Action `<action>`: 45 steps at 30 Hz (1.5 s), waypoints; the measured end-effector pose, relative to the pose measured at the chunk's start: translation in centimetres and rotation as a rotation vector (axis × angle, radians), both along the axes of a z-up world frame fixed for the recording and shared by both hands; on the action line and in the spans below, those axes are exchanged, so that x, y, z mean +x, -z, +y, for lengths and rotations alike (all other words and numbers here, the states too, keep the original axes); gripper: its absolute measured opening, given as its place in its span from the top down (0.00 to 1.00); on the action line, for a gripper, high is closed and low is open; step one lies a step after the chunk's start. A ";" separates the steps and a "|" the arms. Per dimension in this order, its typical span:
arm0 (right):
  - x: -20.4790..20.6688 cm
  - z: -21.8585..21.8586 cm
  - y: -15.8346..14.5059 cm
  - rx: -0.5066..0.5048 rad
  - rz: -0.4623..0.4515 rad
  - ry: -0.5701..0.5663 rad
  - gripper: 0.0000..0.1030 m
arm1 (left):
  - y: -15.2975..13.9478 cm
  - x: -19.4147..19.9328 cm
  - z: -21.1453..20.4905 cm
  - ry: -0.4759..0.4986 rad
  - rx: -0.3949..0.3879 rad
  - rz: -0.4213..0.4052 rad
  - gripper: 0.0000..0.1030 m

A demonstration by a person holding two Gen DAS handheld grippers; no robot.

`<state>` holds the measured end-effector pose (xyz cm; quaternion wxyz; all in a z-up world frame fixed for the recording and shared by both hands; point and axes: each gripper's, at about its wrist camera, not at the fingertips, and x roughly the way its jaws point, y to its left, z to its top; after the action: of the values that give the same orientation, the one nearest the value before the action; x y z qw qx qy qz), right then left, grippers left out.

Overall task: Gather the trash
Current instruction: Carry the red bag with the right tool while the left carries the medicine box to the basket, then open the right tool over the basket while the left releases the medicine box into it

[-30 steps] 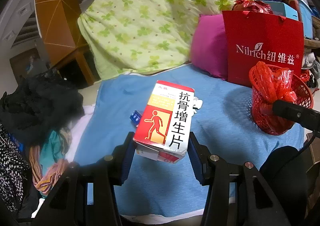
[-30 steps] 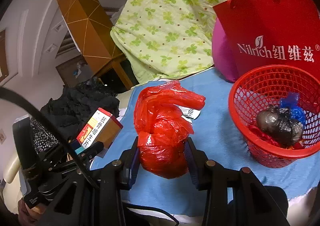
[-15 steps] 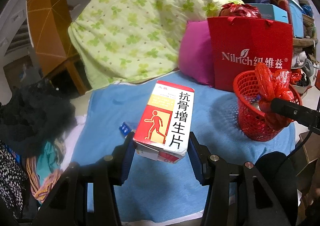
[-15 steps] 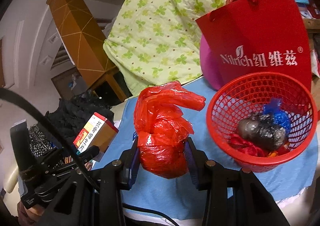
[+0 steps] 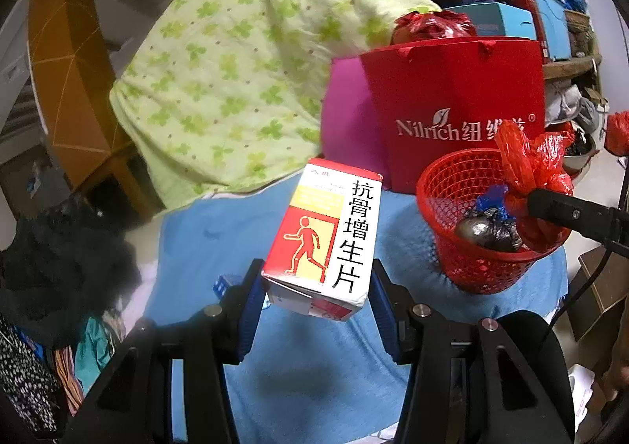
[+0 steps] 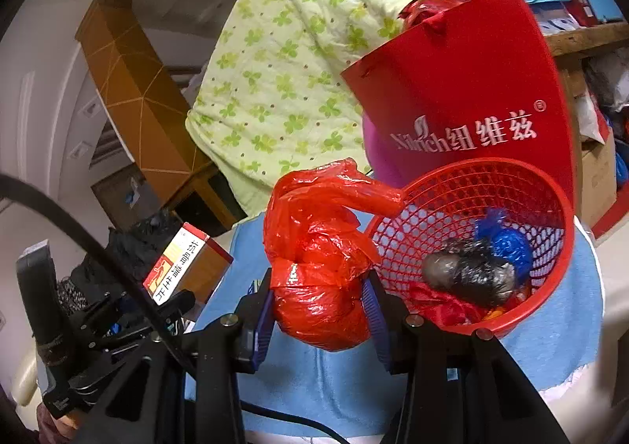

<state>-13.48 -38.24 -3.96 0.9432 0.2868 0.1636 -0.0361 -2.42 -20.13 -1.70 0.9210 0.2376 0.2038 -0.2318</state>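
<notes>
The red mesh plastic basket (image 6: 558,208) hides the lower part of the red paper gift bag (image 6: 471,82); the bag covers most of a magenta pillow (image 5: 346,110).

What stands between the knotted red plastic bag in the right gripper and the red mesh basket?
Nothing visible does. The right gripper holds the knotted red plastic bag just beside the rim of the red mesh basket, whose mouth is open.

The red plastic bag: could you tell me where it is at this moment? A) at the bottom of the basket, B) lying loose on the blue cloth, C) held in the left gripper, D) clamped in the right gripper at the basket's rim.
D: the right gripper is shut on the red plastic bag beside the rim of the red basket; the left gripper holds the medicine box.
</notes>
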 end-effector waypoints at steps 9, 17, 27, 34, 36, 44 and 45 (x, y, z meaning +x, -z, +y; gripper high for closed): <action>-2.0 -2.5 -0.3 0.021 -0.022 0.060 0.56 | -0.5 -1.1 -3.4 0.065 0.023 -0.022 0.49; -3.5 -4.5 0.3 0.044 -0.019 0.109 0.56 | -0.3 -2.0 -6.4 0.139 0.030 -0.021 0.49; -3.1 -9.6 2.8 0.157 0.017 0.188 0.55 | 1.0 -0.4 -11.6 0.319 -0.005 0.109 0.49; -1.0 -11.2 4.3 0.200 0.057 0.206 0.53 | 3.4 2.5 -15.1 0.347 -0.021 0.132 0.49; -0.8 -11.1 4.5 0.202 0.066 0.204 0.50 | 3.9 3.7 -14.8 0.315 -0.022 0.150 0.49; -0.9 -9.9 3.4 0.159 0.037 0.197 0.32 | 4.1 6.4 -8.4 0.238 -0.069 0.166 0.49; -1.0 -9.4 2.9 0.141 0.023 0.186 0.32 | 4.3 6.7 -7.6 0.223 -0.066 0.164 0.49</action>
<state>-14.48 -47.67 -6.88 0.9113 0.3660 0.1492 -0.1153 4.29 -27.71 -6.04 0.8771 0.2086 0.2429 -0.3580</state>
